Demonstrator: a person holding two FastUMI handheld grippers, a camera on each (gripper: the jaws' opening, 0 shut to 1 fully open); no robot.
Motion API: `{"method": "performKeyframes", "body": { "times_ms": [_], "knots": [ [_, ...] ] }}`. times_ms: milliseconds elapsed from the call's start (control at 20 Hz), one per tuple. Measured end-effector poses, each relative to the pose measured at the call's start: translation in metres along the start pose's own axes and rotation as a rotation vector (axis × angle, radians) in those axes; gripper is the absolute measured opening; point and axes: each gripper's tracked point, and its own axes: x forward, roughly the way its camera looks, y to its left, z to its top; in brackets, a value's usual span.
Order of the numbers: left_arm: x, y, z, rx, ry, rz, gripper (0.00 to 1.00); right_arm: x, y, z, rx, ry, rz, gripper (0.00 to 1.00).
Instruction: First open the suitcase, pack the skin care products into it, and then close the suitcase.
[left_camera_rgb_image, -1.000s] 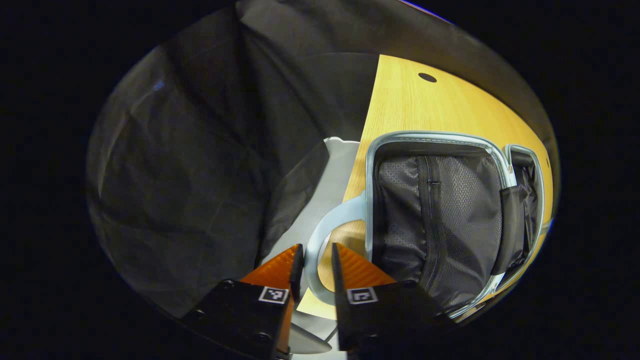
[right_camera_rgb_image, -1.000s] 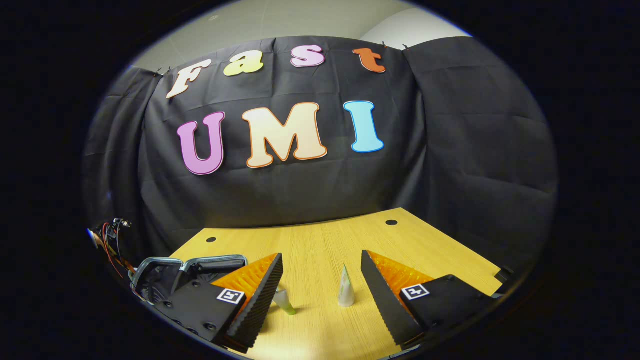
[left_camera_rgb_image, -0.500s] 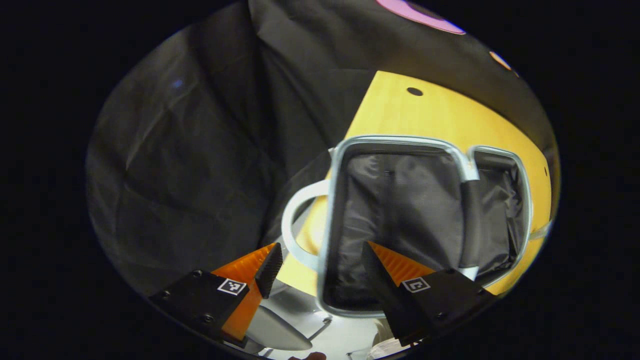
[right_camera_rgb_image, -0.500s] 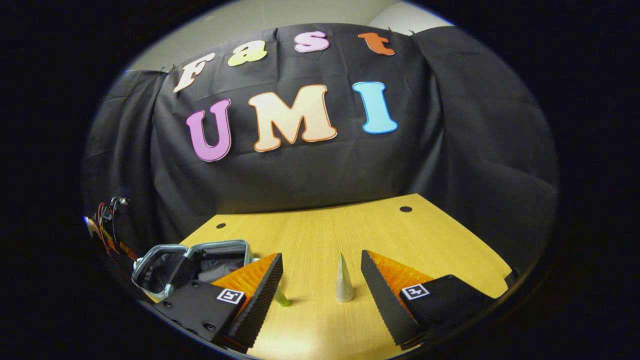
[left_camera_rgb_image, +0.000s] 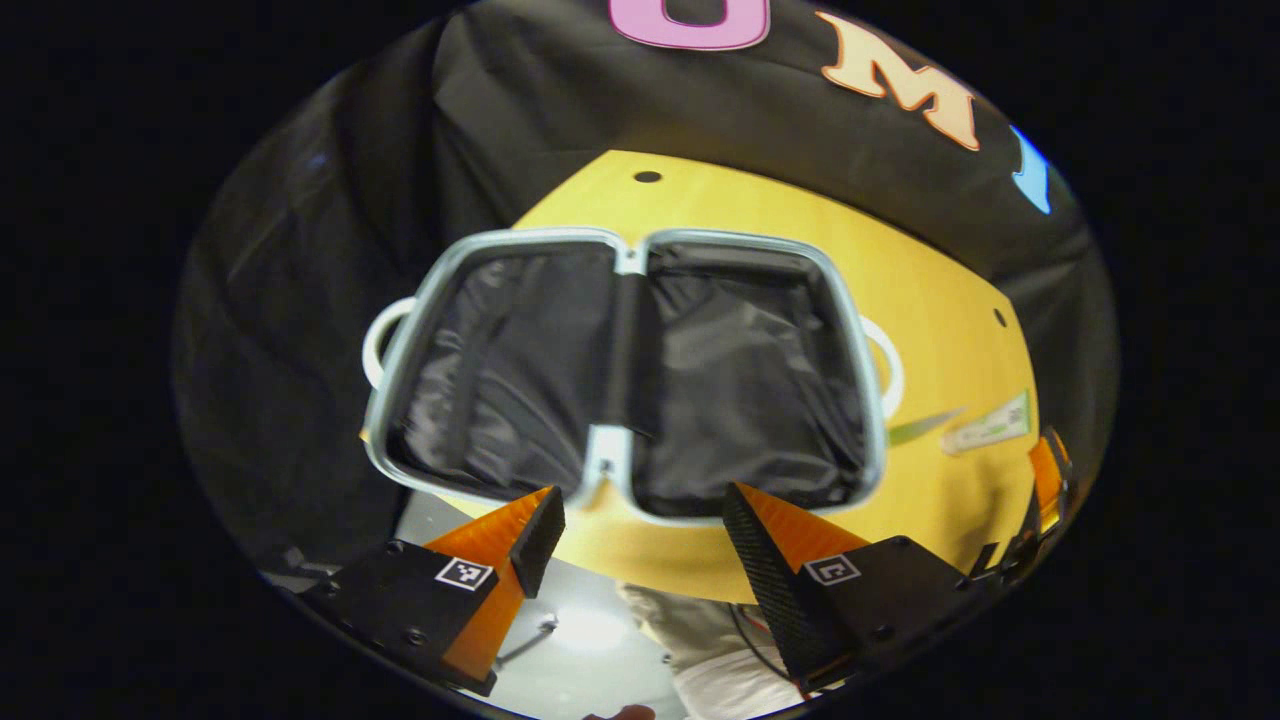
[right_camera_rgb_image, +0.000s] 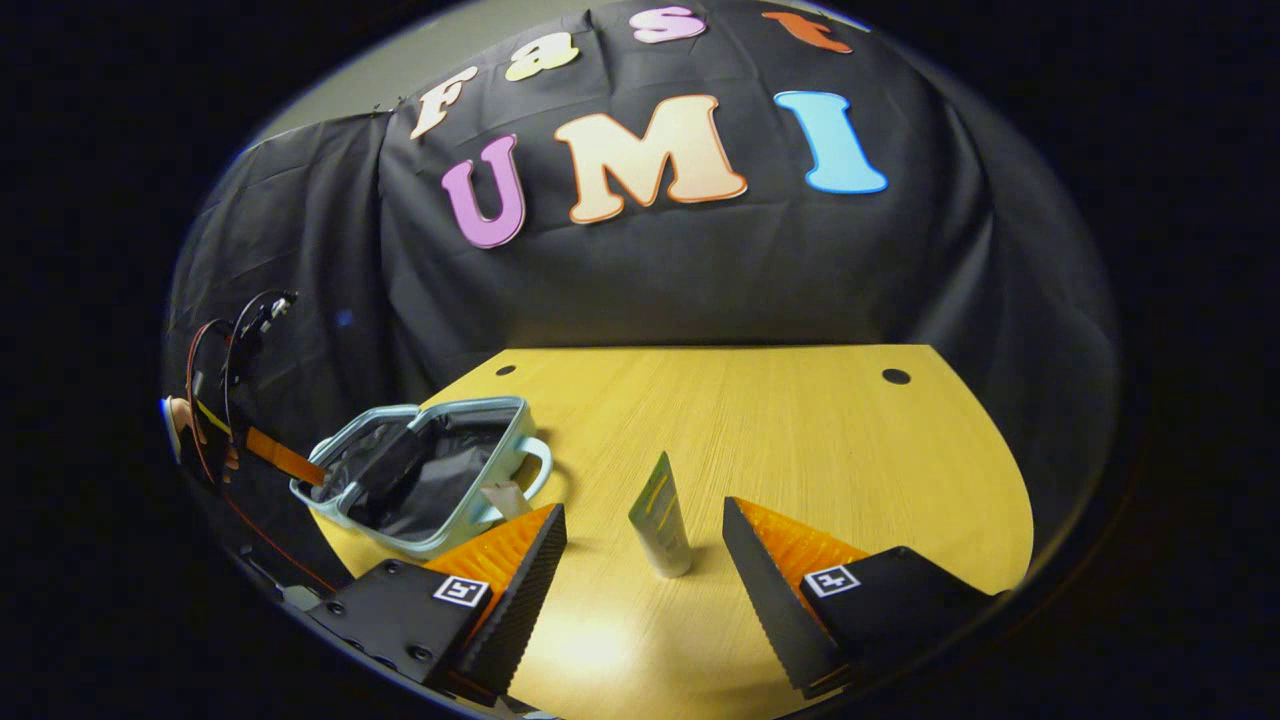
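Released from the left gripper (left_camera_rgb_image: 632, 520), the pale blue suitcase (left_camera_rgb_image: 625, 370) lay open; both grippers' fingers were spread, the right gripper (right_camera_rgb_image: 645, 550) around a white tube (right_camera_rgb_image: 660, 515) beside the suitcase.

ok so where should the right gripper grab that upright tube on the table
Grip the tube around its round lower body, just above the cap it stands on. It is upright and tapers to a flat crimp on top. Come in level from the near side: the right gripper is open and lined up.

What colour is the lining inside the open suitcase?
Black fabric lining inside the pale blue-grey open suitcase; the left gripper view shows it best.
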Motion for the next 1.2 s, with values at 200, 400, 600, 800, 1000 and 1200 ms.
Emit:
{"method": "performKeyframes", "body": {
  "times_ms": [200,400,600,800,1000,1200],
  "knots": [
    [-0.009,-0.088,-0.02,0.004,-0.058,-0.107,0.95,0.012,-0.009,-0.013,-0.045,0.052,0.075,0.98],
    [0.002,-0.155,-0.031,0.025,-0.13,-0.196,0.97,0.032,-0.007,-0.031,-0.089,0.098,0.137,0.98],
    [0.025,-0.22,-0.025,0.003,-0.278,-0.306,0.96,0.055,-0.006,-0.05,-0.106,0.123,0.17,0.98],
    [0.065,-0.233,-0.017,0.013,-0.333,-0.261,0.95,0.072,-0.007,-0.07,-0.119,0.157,0.186,0.98],
    [0.096,-0.245,-0.007,0.029,-0.37,-0.246,0.92,0.084,-0.009,-0.078,-0.135,0.172,0.189,0.98],
    [0.12,-0.252,0.004,0.012,-0.393,-0.193,0.91,0.098,-0.008,-0.083,-0.101,0.177,0.189,0.98]
  ]
}}
